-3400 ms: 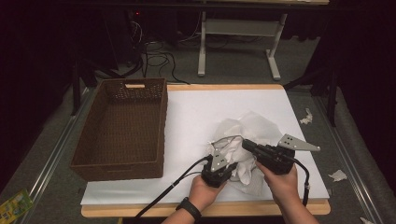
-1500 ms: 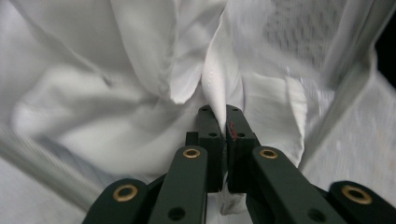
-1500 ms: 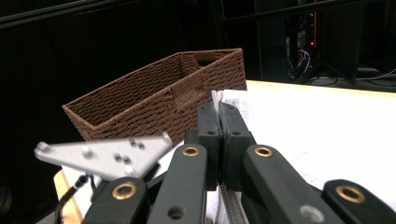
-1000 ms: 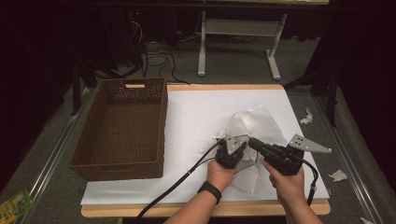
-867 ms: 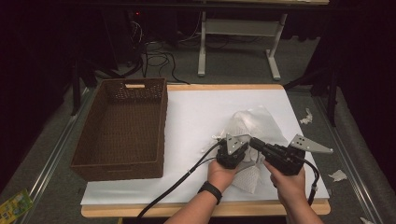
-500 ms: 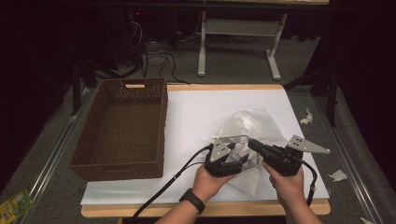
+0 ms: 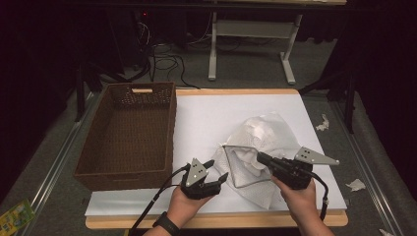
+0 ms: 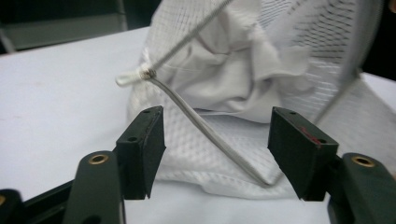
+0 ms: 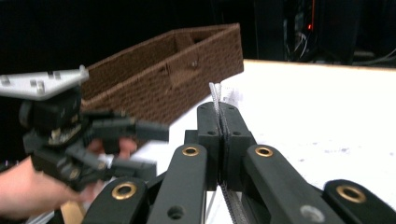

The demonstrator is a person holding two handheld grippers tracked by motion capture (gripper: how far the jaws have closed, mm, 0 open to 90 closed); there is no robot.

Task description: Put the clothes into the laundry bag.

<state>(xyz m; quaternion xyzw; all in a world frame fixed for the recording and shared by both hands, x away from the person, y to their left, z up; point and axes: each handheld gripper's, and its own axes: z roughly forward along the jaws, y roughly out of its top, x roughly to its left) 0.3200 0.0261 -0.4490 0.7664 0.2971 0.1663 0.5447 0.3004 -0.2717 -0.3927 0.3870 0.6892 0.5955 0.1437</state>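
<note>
Lying on the right half of the white desk (image 7: 206, 118), the white mesh laundry bag (image 7: 265, 142) held crumpled white cloth (image 8: 233, 79) inside, its mouth propped open by a thin wire rim (image 7: 236, 167) that formed a rough triangle facing the person. The right gripper (image 7: 260, 158) was clamped tight on the edge of the bag's mesh at the rim; in the right gripper view a thin strip of mesh (image 9: 216, 100) stood pinched between the closed jaws. The right hand (image 7: 297, 196) gripped that tool from below, grey three-cornered plate on top. The left gripper (image 7: 216, 171) sat just left of the bag mouth, apart from the rim, jaws spread with nothing between the pads; its jaws had just been opening, and they were empty. In the left gripper view the wire rim (image 8: 205, 126) and the mesh lay ahead of the open jaws, not touched. The left hand (image 7: 189, 204) held it low near the front desk edge, cable trailing off toward the person. A brown wicker basket (image 7: 93, 147) stood on the left side of the desk, well apart from the bag. Small paper scraps (image 7: 355, 185) lay on the grey floor to the right of the desk.
</note>
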